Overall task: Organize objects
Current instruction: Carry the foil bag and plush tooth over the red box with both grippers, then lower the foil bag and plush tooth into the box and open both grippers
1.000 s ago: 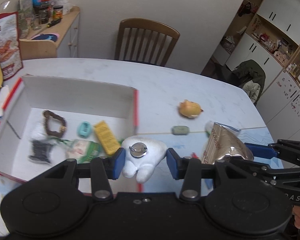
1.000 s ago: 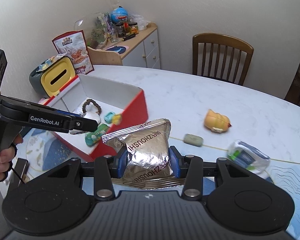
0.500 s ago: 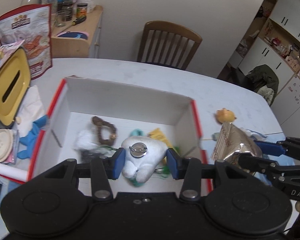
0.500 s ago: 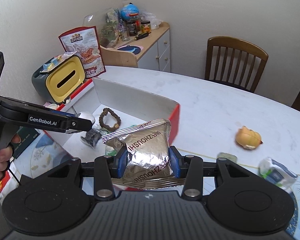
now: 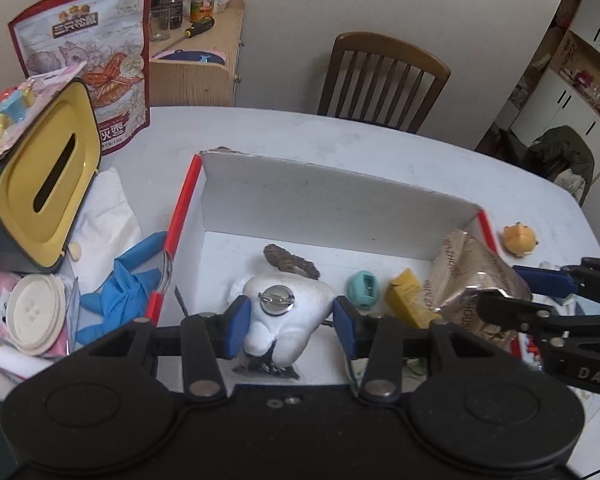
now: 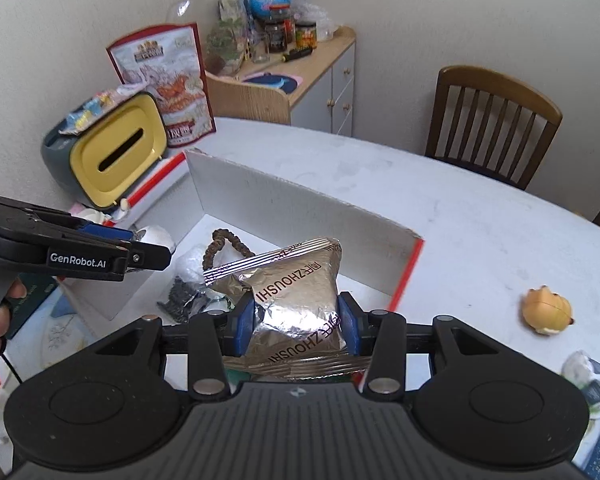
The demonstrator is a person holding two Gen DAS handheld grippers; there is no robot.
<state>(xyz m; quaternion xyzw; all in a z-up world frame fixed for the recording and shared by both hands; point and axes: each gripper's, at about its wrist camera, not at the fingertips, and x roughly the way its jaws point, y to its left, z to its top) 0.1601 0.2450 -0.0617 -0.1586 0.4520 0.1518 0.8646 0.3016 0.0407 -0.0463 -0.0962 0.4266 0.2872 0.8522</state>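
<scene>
My left gripper (image 5: 288, 318) is shut on a white tooth-shaped plush (image 5: 286, 312) with a metal pin on it, held over the open white box with red edges (image 5: 340, 196). In the right wrist view my right gripper (image 6: 296, 322) is shut on a silver foil snack bag (image 6: 292, 292), also above the box (image 6: 300, 216). Inside the box lie a brown bead bracelet (image 5: 292, 264), a teal sharpener (image 5: 364, 288), a yellow packet (image 5: 408, 296) and a dark bundle (image 6: 180, 294). The foil bag (image 5: 472, 276) and right gripper show at the right of the left wrist view.
A yellow-lidded tissue box (image 5: 44, 184), a big snack pouch (image 5: 96, 80), a blue glove (image 5: 124, 280) and a button-shaped lid (image 5: 32, 312) sit left of the box. An orange toy (image 6: 548, 310) and a wrapped packet (image 6: 588, 376) lie right. A wooden chair (image 6: 492, 120) stands behind the table.
Both grippers have moved left and a little down, from beside the box's right wall to over its inside. The plush and the foil bag stay gripped.
</scene>
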